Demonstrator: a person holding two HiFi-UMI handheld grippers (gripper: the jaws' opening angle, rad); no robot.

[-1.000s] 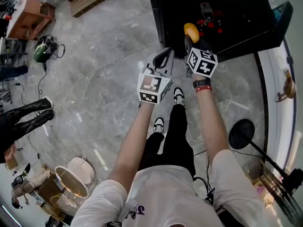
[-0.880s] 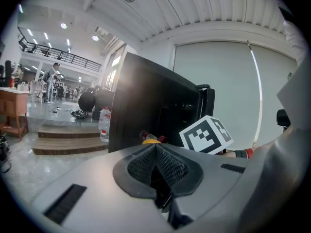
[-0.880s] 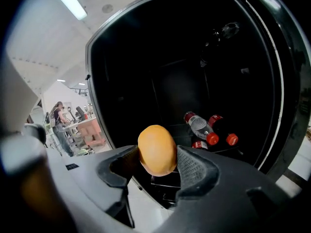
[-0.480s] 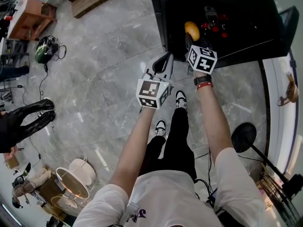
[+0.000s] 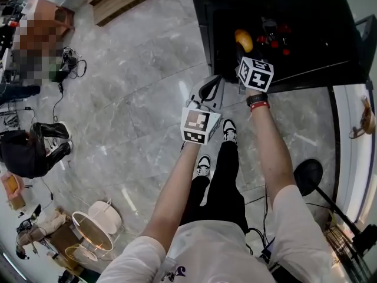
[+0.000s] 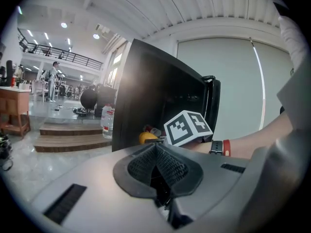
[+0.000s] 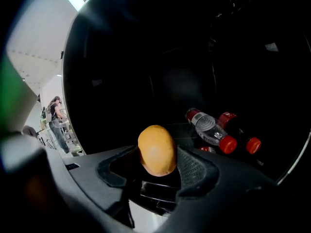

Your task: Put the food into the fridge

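Observation:
A yellow-orange fruit [image 7: 156,150] sits clamped between the jaws of my right gripper [image 7: 158,164], which reaches into the dark fridge [image 5: 306,16]. From the head view the same fruit [image 5: 243,40] shows just past the right gripper [image 5: 246,50], inside the fridge opening. Red-capped bottles [image 7: 214,130] lie on the glass shelf beyond the fruit. My left gripper [image 5: 207,93] hangs over the floor just outside the fridge, its jaws [image 6: 156,171] pressed together with nothing in them.
The open fridge door [image 5: 360,34] stands at the right of the opening. A black fan base [image 5: 303,175] sits on the marble floor by the person's right side. A person in black [image 5: 26,152], buckets [image 5: 94,229] and a helmet [image 5: 59,69] are off to the left.
The right gripper has carried the fruit further into the fridge. The left gripper has drifted a little to the right beside it, still shut.

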